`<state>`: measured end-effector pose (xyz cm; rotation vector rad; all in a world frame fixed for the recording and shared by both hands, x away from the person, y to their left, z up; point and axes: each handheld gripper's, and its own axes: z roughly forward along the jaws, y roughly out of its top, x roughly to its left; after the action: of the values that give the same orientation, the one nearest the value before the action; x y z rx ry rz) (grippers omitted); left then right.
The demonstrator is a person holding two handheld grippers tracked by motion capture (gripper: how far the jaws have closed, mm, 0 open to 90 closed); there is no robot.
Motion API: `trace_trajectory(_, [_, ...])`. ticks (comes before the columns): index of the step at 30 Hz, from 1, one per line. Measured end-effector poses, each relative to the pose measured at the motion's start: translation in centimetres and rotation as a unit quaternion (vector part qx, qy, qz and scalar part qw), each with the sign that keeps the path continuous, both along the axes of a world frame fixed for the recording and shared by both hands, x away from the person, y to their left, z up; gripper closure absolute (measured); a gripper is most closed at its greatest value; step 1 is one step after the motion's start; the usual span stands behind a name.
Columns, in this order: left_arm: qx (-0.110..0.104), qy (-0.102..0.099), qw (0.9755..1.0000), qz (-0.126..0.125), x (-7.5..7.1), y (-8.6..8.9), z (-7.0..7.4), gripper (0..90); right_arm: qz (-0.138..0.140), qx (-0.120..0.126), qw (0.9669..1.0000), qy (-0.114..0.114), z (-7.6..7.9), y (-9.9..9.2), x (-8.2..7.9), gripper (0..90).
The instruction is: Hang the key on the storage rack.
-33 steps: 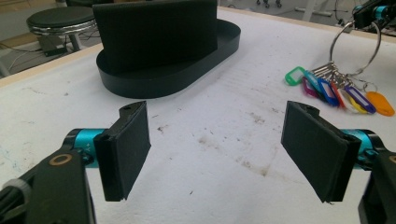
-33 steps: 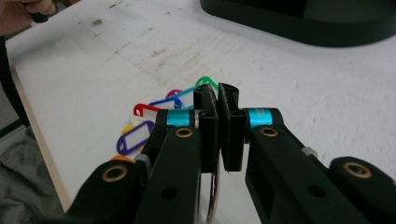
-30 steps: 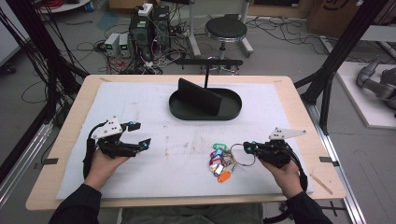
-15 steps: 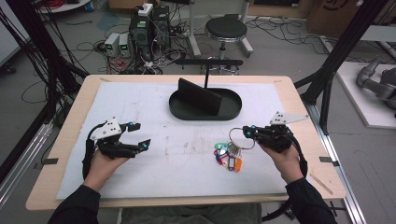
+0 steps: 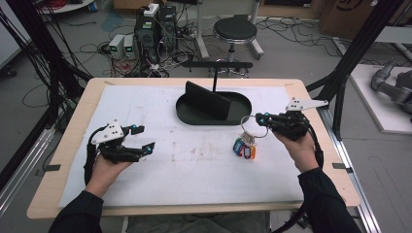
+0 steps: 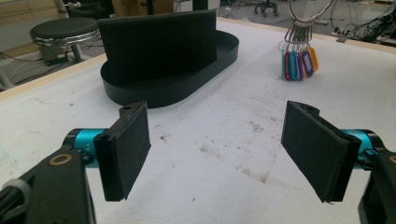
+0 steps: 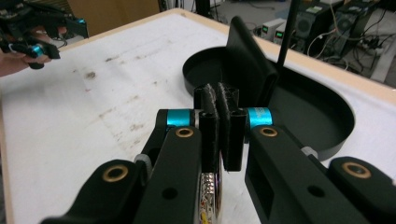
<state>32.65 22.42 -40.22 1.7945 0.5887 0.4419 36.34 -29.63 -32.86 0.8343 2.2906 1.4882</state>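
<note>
A: Surface and room?
B: Worktop (image 5: pixel 145 104) under stained white cover; black oval tray (image 5: pixel 214 108) at centre; stool (image 5: pixel 235 30) and cables behind.

A: Change since earlier?
B: Key bunch (image 5: pixel 244 144) had left the cover, lifted nearer the tray.

A: Claws?
B: Right claw (image 5: pixel 257 118) pinched shut on its ring, tags dangling. Left claw (image 5: pixel 141 137) wide open, empty, over the cover.

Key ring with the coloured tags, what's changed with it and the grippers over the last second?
The right gripper, shut on the key ring, has lifted it toward the black tray; the tags now dangle. The left gripper stayed open in place.
</note>
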Motion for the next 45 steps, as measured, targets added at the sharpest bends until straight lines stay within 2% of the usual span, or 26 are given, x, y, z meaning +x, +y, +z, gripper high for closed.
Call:
trace_trajectory(10, [-0.002, -0.003, 1.0000, 0.000, -0.4, 0.1, 0.3, 23.7, 0.007, 0.011, 0.9996, -0.027, 2.8, -0.3, 1.9, 88.1])
trace_trajectory(22, [-0.001, -0.005, 0.9999, 0.011, -1.2, 1.0, 0.2, 23.6, -0.002, 0.014, 0.9989, -0.045, 4.6, 0.0, 5.3, 88.2])
trace_trajectory(28, [-0.004, -0.009, 0.9999, 0.014, -1.6, 1.6, 0.3, 23.7, -0.007, 0.019, 0.9985, -0.050, 4.9, 0.3, 6.9, 88.1])
trace_trajectory(31, [-0.004, -0.009, 0.9998, 0.018, -1.7, 1.9, 0.3, 23.7, -0.010, 0.011, 0.9986, -0.051, 5.0, 0.6, 7.5, 88.1])
trace_trajectory(39, [-0.005, -0.010, 0.9997, 0.021, -1.8, 2.1, 0.3, 23.7, -0.017, 0.010, 0.9982, -0.056, 4.8, 1.1, 9.1, 88.1])
trace_trajectory(45, [-0.005, -0.007, 0.9998, 0.019, -1.6, 2.1, 0.2, 23.7, -0.023, 0.021, 0.9978, -0.059, 4.5, 0.9, 10.3, 88.1])
